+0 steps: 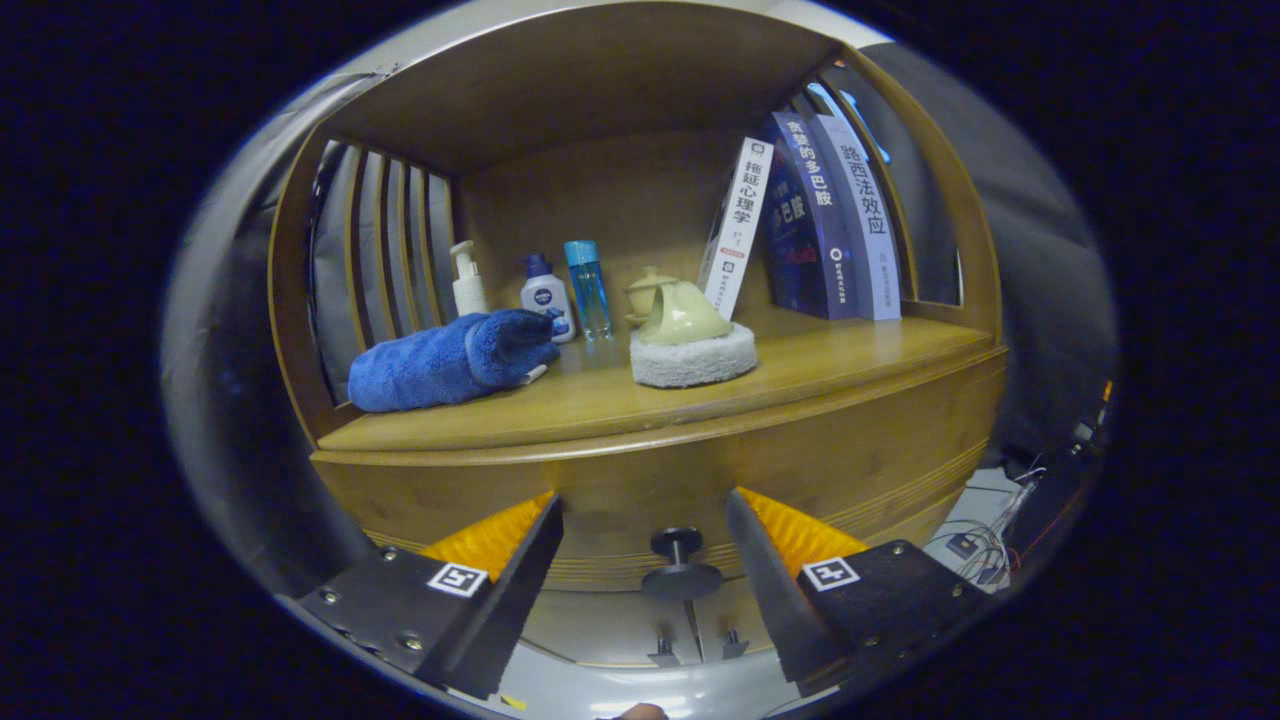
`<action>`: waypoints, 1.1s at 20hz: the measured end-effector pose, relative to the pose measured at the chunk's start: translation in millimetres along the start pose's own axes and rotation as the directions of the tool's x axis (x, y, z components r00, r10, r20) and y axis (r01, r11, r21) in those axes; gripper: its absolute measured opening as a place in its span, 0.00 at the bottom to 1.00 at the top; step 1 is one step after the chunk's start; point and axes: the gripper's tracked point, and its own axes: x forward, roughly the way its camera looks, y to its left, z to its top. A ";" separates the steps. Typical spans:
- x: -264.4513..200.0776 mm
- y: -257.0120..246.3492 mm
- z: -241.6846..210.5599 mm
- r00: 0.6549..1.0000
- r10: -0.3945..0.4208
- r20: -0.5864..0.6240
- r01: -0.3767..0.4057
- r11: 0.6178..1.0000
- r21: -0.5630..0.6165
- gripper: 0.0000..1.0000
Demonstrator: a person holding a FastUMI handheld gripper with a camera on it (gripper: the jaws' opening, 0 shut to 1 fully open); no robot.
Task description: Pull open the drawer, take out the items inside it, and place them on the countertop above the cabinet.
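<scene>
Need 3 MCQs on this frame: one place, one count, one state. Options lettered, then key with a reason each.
1. Where is the drawer knob?
A. between the gripper fingers
B. on the countertop
C. beside the books

2. How many books stand on the countertop?
A. one
B. three
C. five

3. What state is the gripper in?
A. shut on the knob
B. shut on the blue towel
C. open

Key:
1 A: the knob sits in the gap between the two fingers, on the drawer front.
2 B: three spines lean together at the right end, behind the round scrub pad.
3 C: both fingers stand clear of the knob; the blue towel lies up on the countertop.
</scene>
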 end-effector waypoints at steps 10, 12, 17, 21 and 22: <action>-61.9 41.2 80.8 0.977 0.083 0.195 -0.068 0.994 -0.082 1.00; -83.1 48.9 99.7 0.968 0.088 0.233 -0.065 0.992 -0.104 1.00; -139.4 60.1 144.7 0.944 0.083 0.321 -0.042 0.990 -0.135 1.00; -183.6 59.6 163.0 0.935 0.061 0.349 -0.004 0.987 -0.161 1.00; -193.4 59.4 166.0 0.933 0.058 0.356 0.001 0.987 -0.163 1.00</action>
